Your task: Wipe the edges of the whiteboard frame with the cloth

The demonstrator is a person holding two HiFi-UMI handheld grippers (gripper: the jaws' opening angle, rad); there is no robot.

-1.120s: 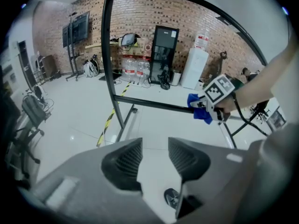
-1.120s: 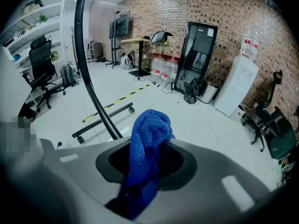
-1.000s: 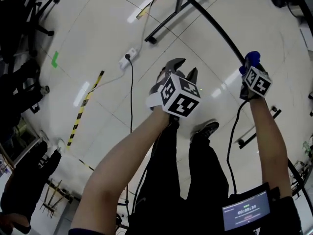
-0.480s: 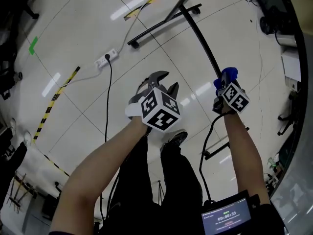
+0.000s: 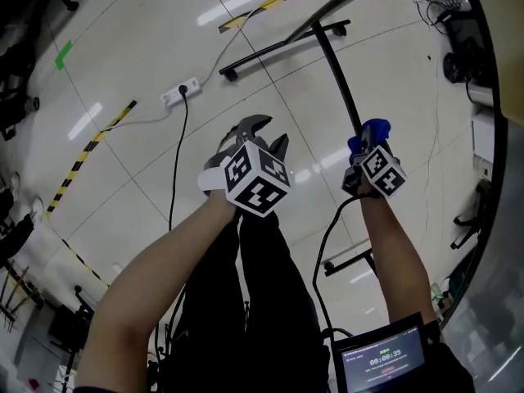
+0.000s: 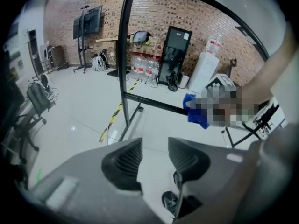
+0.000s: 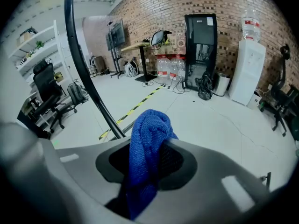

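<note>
My right gripper [image 5: 366,142] is shut on a bunched blue cloth [image 5: 370,129], which sits against the black bar of the whiteboard frame [image 5: 334,60]. In the right gripper view the cloth [image 7: 148,139] fills the space between the jaws of that gripper [image 7: 147,160], and the frame bar [image 7: 83,69] rises just left of it. My left gripper [image 5: 260,136] hangs left of the bar with nothing in it. Its own view shows the left gripper [image 6: 155,158] open over bare floor. There the frame's upright [image 6: 124,55] and the cloth [image 6: 194,115] on its lower bar stand ahead.
A white power strip [image 5: 180,91] with a black cable lies on the glossy floor, beside yellow-black tape [image 5: 90,155]. The stand's black foot [image 5: 282,43] stretches across behind the grippers. Office chairs [image 7: 46,97] and a water dispenser [image 7: 247,73] stand farther off.
In the head view both grippers have drifted left and down. The right one keeps the blue cloth against the black bar. Neither grip has changed.
</note>
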